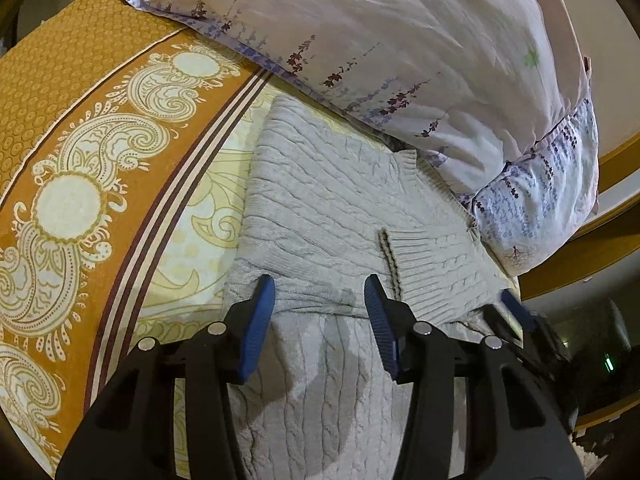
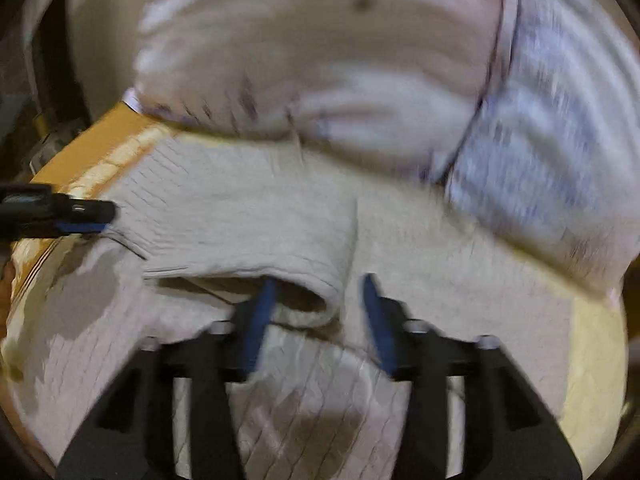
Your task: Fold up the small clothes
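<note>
The sweater (image 1: 320, 184) lies flat on the bed (image 1: 80, 128) for folding; left claw (image 1: 320, 312) and right claw (image 2: 316, 312) both gape half-wide, gripping nothing, over its folded edge

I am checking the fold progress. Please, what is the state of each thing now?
Grey cable-knit sweater: partly folded, lying on the bed.
Floral white pillow: resting over the sweater's far edge.
Left hand-held gripper: open over the sweater.
Right hand-held gripper: open, at the folded edge.
</note>
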`<state>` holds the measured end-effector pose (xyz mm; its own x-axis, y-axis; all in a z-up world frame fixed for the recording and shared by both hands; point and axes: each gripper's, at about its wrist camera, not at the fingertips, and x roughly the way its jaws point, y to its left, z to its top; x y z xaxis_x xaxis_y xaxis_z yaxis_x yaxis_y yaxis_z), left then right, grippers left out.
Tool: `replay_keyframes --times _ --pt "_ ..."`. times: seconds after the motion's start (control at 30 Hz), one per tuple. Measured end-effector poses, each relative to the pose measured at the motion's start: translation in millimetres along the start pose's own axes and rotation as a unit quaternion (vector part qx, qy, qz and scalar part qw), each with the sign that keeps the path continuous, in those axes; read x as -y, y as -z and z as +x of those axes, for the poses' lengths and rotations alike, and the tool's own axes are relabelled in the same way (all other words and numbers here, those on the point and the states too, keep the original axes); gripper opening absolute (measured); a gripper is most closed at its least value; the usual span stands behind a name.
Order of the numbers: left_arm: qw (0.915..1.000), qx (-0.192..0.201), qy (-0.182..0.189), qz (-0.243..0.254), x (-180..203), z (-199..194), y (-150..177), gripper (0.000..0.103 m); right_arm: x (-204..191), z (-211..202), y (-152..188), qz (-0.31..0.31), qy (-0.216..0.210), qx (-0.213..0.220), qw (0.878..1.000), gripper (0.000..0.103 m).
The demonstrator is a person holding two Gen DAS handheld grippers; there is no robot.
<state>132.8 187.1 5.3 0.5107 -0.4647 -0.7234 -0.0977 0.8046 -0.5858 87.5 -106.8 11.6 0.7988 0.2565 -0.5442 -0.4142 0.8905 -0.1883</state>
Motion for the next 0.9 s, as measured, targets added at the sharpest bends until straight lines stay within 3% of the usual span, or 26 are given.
replay_keyframes --times 0.1,0.17,0.2,0.4,0.47,0.5,0.53,0.73,0.8,0.87,0.9 --pt "1.0000 0.000 0.007 -0.004 -2.2 -0.8 0.1 0.049 -34.5 -8.3 -7.7 -0.104 -0.020 0.036 0.994 0.051" --pt "0.9999 -0.002 0.009 -0.006 -2.5 -1.0 -0.3 0.049 -61.3 -2.6 -7.6 -0.186 -0.019 0.039 0.982 0.051" --pt "0.9999 -0.003 0.010 -0.006 -2.7 -1.3 -0.4 0.049 -79.1 2.6 -4.9 -0.239 -0.021 0.042 0.970 0.051" --pt "0.9999 -0.005 0.013 -0.006 -3.1 -2.1 0.1 0.049 -116.9 37.2 7.5 -0.368 -0.006 0.022 0.930 0.048" --pt "0.9999 -0.005 0.014 -0.006 -3.6 -2.2 -0.1 0.049 -120.3 43.8 8.0 -0.383 -0.005 0.018 0.924 0.035" --pt "0.9999 -0.005 0.015 -0.006 -3.7 -2.2 -0.2 0.049 -120.6 49.3 7.3 -0.383 -0.006 0.008 0.924 0.016" --pt "0.9999 -0.005 0.015 -0.006 -3.5 -2.3 -0.1 0.049 -119.4 54.7 6.2 -0.377 -0.006 -0.001 0.926 0.006" --pt "0.9999 -0.005 0.016 -0.004 -3.5 -2.8 0.2 0.049 -77.5 39.7 -20.6 -0.228 -0.028 0.017 0.973 0.005" --pt "0.9999 -0.005 0.015 -0.004 -3.5 -2.8 0.2 0.049 -45.1 27.3 -33.0 -0.138 -0.022 0.031 0.990 0.005" --pt "0.9999 -0.004 0.015 -0.003 -3.3 -2.8 0.2 0.049 -8.3 15.9 -38.3 -0.044 -0.008 0.039 0.998 0.005" --pt "0.9999 -0.004 0.014 -0.003 -3.0 -2.7 0.1 0.049 21.9 9.4 -37.4 0.032 0.001 0.042 0.999 0.005"
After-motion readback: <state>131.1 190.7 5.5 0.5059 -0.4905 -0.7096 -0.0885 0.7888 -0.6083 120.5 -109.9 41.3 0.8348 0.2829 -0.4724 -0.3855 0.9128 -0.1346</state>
